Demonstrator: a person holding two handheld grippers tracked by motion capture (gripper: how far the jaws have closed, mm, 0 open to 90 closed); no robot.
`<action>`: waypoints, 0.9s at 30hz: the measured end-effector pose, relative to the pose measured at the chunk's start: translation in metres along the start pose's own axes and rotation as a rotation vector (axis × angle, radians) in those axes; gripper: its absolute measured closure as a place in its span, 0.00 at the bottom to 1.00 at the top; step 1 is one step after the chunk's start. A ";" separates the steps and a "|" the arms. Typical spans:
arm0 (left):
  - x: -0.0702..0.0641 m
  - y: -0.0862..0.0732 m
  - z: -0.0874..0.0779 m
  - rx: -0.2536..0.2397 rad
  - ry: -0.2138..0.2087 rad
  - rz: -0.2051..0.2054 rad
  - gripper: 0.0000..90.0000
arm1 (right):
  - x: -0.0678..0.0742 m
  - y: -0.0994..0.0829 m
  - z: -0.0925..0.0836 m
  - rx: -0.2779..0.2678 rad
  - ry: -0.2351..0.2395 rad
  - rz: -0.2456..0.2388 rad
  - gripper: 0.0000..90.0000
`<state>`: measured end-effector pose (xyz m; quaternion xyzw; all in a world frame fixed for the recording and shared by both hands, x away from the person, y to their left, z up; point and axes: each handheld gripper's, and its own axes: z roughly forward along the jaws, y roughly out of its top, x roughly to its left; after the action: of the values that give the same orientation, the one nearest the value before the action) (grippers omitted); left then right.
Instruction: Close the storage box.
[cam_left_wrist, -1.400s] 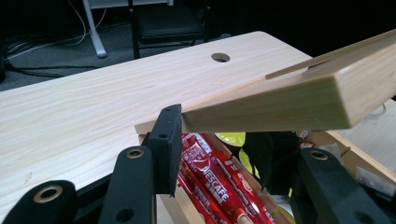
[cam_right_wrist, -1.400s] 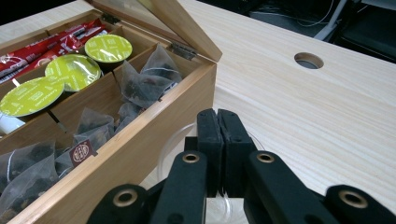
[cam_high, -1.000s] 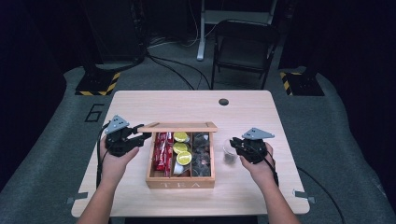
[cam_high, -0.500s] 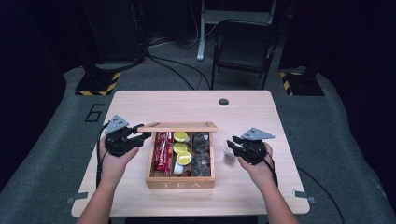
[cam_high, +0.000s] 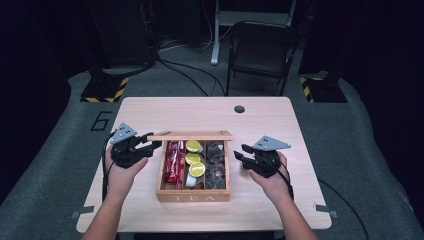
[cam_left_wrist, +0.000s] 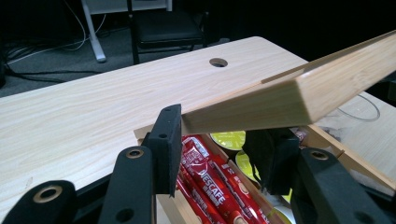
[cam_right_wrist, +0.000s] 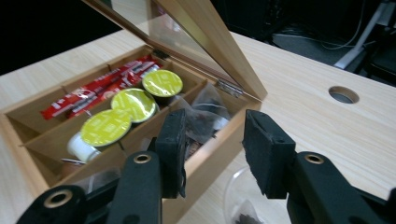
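Observation:
A wooden tea box (cam_high: 192, 196) stands mid-table with its glass lid (cam_high: 190, 135) raised. It holds red Nescafe sticks (cam_high: 172, 160) on the left, green-topped capsules (cam_high: 195, 167) in the middle and dark tea bags (cam_high: 216, 162) on the right. My left gripper (cam_high: 151, 142) is at the lid's left end; in the left gripper view my left gripper (cam_left_wrist: 215, 135) has its jaws closed on the lid's (cam_left_wrist: 280, 93) edge. My right gripper (cam_high: 241, 152) hangs open just right of the box, over a clear glass dish (cam_right_wrist: 238, 200). In the right gripper view my right gripper (cam_right_wrist: 212, 135) holds nothing.
A round cable hole (cam_high: 239, 109) lies near the table's far edge. A folding chair (cam_high: 260, 50) stands behind the table, with cables on the floor. Bare wood (cam_high: 150, 115) stretches behind the box.
My right gripper has edged a little left, toward the box's right wall. The left gripper and the raised lid have stayed where they were.

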<state>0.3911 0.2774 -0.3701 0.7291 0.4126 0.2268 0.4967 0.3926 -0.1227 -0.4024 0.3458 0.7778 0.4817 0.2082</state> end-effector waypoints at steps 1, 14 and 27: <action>0.000 0.000 0.000 -0.002 0.000 -0.005 0.63 | 0.002 0.001 -0.001 -0.003 0.007 0.002 0.65; -0.001 0.003 -0.004 -0.008 -0.009 -0.002 0.63 | 0.011 0.020 -0.006 -0.033 0.049 0.005 0.61; -0.001 0.006 -0.007 -0.006 -0.016 0.002 0.62 | 0.014 0.049 0.005 -0.049 0.027 -0.033 0.59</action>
<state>0.3875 0.2790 -0.3618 0.7300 0.4071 0.2226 0.5018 0.4032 -0.0950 -0.3606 0.3211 0.7741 0.5020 0.2138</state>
